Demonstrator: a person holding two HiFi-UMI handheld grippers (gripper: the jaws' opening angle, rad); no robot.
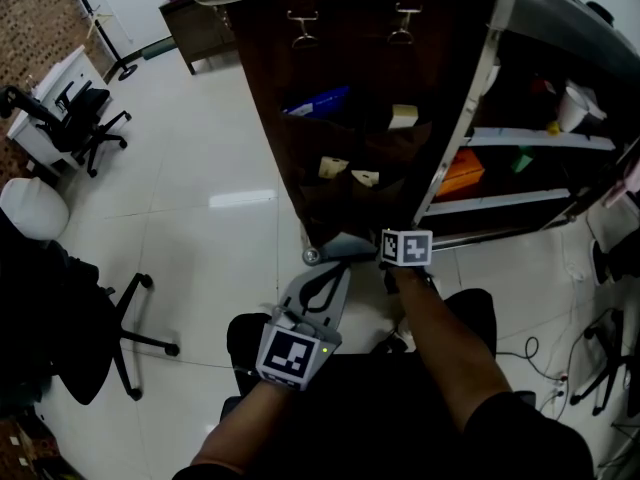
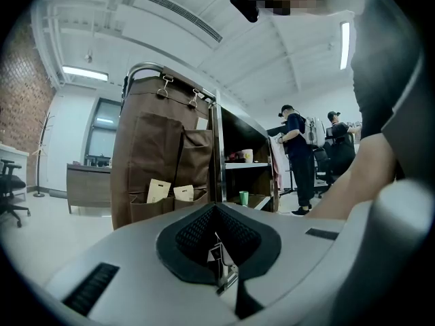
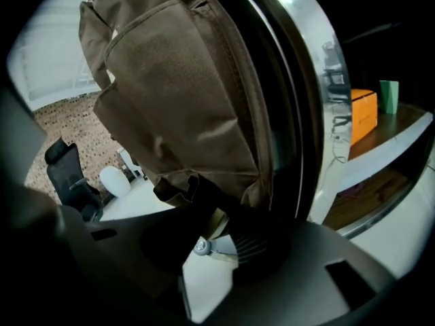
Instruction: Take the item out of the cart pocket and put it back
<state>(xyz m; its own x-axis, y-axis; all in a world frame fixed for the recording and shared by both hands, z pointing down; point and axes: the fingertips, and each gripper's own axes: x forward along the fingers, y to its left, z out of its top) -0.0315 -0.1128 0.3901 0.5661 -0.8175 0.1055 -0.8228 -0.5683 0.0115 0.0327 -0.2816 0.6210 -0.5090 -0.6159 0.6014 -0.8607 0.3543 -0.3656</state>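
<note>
Reaching arm: the right forearm (image 1: pixel 445 353) runs forward and down from the lower edge of the head view to the foot of the cart (image 1: pixel 478 88). Its cube (image 1: pixel 406 247) sits on top and covers most of the claw from above.
Left arm: the left forearm (image 1: pixel 235 433) lies lower and to the left. The left claw (image 1: pixel 335 271) points up and forward at the cart's base, clear of the fabric.
Organiser: a brown organiser (image 1: pixel 345 63) hangs from the cart's top rail by two clips (image 1: pixel 302 28), with rows of pockets down its face.
Card: only a pale sliver of the card (image 3: pixel 215 224) shows, at the mouth of a low pocket (image 3: pixel 173 187) near the organiser's bottom edge. It sits right at the tips of the right claw (image 3: pixel 224 217).
Right claw: its jaws are drawn in on the card sliver, with the pocket's brown rim just beside them. Shadow hides how deep the card sits.
Left claw grip: its jaws meet at the tips, leaving a teardrop gap behind them.
Other pockets: two cards (image 1: pixel 333 167) stand in the middle row, and a blue packet (image 1: pixel 318 100) sits higher up.
Shelves: an orange box (image 1: pixel 462 173) sits on a shelf (image 1: pixel 540 140) to the right of the organiser.
Floor: the floor (image 1: pixel 200 218) is white tile, and a black chair (image 1: pixel 85 118) stands well apart at the left.
</note>
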